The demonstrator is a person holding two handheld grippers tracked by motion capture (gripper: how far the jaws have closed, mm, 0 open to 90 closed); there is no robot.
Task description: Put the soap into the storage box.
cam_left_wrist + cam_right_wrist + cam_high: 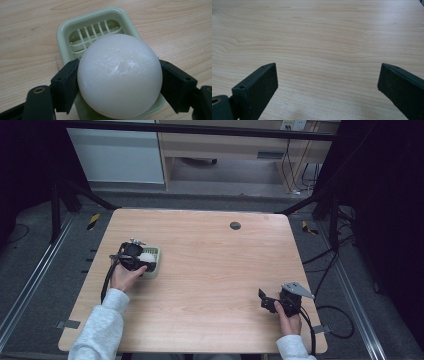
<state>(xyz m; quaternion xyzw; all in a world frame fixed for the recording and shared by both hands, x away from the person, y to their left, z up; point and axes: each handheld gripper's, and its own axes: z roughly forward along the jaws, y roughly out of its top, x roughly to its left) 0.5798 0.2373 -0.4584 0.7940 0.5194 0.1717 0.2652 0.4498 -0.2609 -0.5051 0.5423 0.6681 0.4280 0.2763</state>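
A white ball (119,76) (146,257) sits between the two jaws of my left gripper (119,82) (141,261), which is shut on it. Under the ball lies a pale green slotted tray (75,27) (155,270) on the left side of the wooden table (210,270). The ball hides most of the tray's near half; whether it touches the tray I cannot tell. My right gripper (327,85) (266,301) is at the table's front right, jaws wide open over bare wood, nothing between them.
A small dark round grommet (235,225) sits near the table's far edge. Black cables (325,270) trail off the right side. A cabinet and a desk stand on the floor beyond the table.
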